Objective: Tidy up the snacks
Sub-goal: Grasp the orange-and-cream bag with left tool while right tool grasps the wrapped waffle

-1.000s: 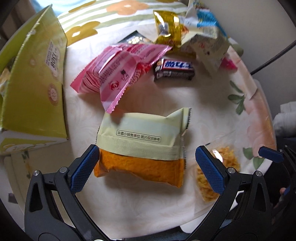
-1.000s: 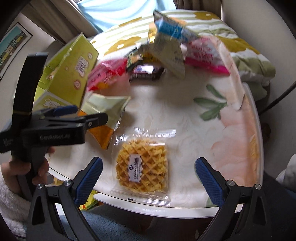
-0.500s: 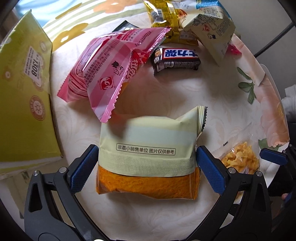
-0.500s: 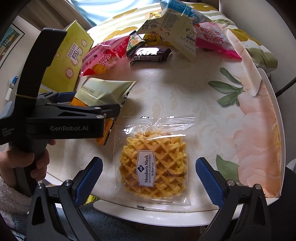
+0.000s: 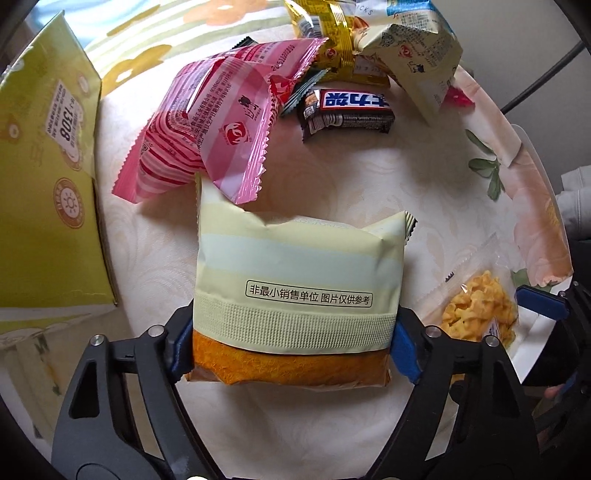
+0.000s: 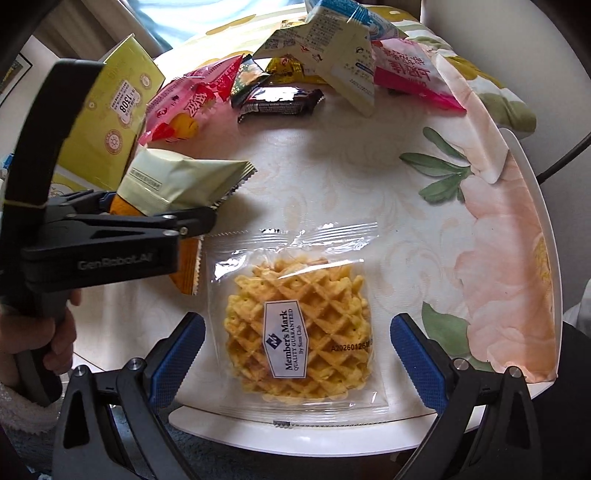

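1. The pale green and orange snack packet (image 5: 295, 295) lies on the round table (image 5: 351, 177), its near orange end between the pads of the left gripper (image 5: 291, 349).
2. That gripper's blue pads press against both side edges of the packet, so the jaws are closed onto it; from the right wrist view the same packet (image 6: 173, 181) shows tilted, its far end raised off the tabletop.
3. The packet's far left corner sits under the tip of a pink striped wrapper (image 5: 218, 122), which lies just beyond it.
4. Beside the packet, to its right, lies a clear bag holding a waffle (image 6: 299, 332), labelled Member's Mark, near the table's front edge.
5. The right gripper (image 6: 297, 350) hangs with its blue pads wide apart on either side of the waffle bag, apart from it and gripping nothing.
6. Farther back lie a dark chocolate bar (image 5: 347, 110), a yellow foil pack (image 5: 325, 33) and a cream pouch (image 5: 417, 48), heaped close together.
7. A yellow-green carton (image 5: 44, 177) stands at the table's left side.
8. A floral cloth (image 6: 506, 229) covers the table's right part.
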{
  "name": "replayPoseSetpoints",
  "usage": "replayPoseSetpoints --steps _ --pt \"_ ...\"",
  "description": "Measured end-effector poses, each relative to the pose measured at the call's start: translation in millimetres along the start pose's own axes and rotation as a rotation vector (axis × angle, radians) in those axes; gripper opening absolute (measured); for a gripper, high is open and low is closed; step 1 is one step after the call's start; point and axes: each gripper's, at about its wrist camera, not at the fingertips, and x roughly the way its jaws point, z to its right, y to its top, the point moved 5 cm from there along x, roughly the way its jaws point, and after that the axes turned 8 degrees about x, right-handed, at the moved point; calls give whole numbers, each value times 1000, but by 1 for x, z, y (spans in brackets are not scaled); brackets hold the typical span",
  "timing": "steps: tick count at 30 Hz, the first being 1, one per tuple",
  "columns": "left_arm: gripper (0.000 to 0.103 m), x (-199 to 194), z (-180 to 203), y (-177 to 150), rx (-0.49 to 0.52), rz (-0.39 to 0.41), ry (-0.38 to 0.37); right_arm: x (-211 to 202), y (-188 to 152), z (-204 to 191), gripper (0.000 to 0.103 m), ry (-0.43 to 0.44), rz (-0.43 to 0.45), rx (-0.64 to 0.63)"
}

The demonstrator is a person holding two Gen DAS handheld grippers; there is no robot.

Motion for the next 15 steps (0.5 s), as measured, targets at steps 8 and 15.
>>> replayPoseSetpoints --steps 8,15 --pt "77 -18 5 -13 24 12 12 9 -6 -14 100 -18 4 -25" --pt "77 -35 7 -28 5 24 31 24 -14 -29 88 -92 6 -93"
